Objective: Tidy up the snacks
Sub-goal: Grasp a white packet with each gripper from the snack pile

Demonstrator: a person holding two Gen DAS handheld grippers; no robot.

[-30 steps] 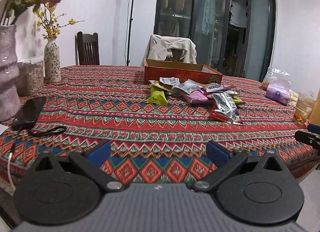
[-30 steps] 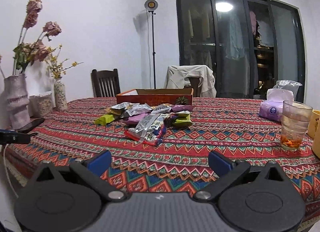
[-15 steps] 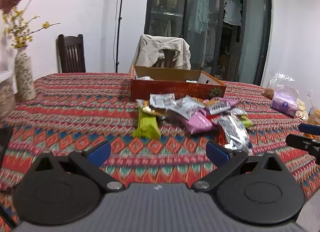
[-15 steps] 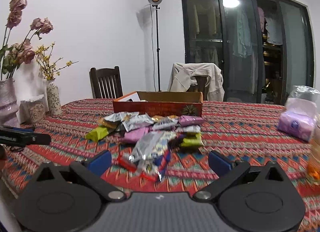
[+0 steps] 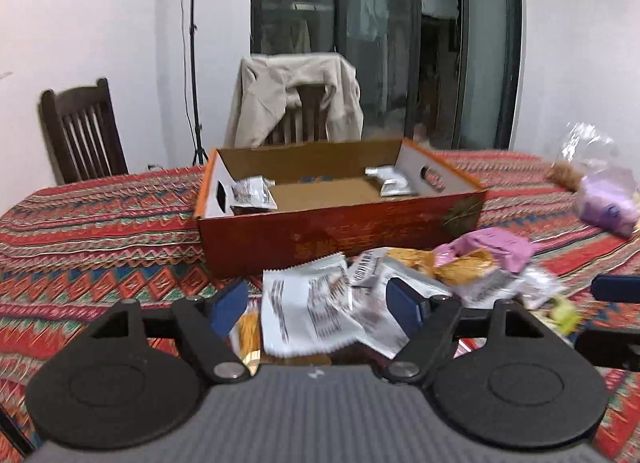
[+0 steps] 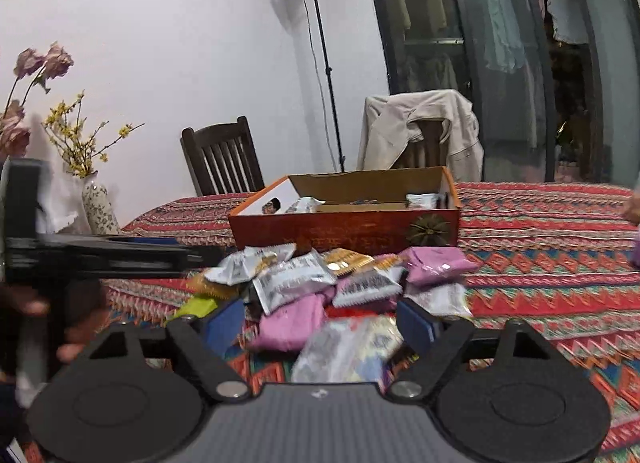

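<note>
- A table (image 5: 100,231) draped in a red cloth with zigzag patterns fills both views; white walls and dark glass sliding doors (image 5: 400,43) stand behind it.
- Beyond the far edge stand a dark wooden chair (image 5: 80,135) and a second chair with a beige jacket (image 5: 296,103) hung over its back; a lamp stand (image 6: 320,55) rises between them.
- At the left in the right wrist view a small patterned vase (image 6: 98,207) holds yellow sprigs, with faded pink flowers beside it.
- A purple tissue pack (image 5: 608,203) under clear plastic lies at the table's right.
- The red cardboard box (image 5: 340,235) sits open-topped past the pile, its long axis running left to right across the table, long side facing the cameras; a few silver packets lie inside at either end.
- The heap of snacks (image 6: 332,287) lies on the cloth just in front of the box: silver, pink, gold and green packets overlapping one another.
- The left gripper (image 5: 316,307) hovers over the pile's left part, its jaws closing around a white printed packet (image 5: 308,311) that lies between the blue pads; no pad presses it yet.
- The right gripper (image 6: 320,321) is likewise closing, with a pink packet (image 6: 292,323) and a silvery one between its fingers, neither clamped.
- The left tool's black arm reaches across the left of the right wrist view, blocking part of the cloth.
</note>
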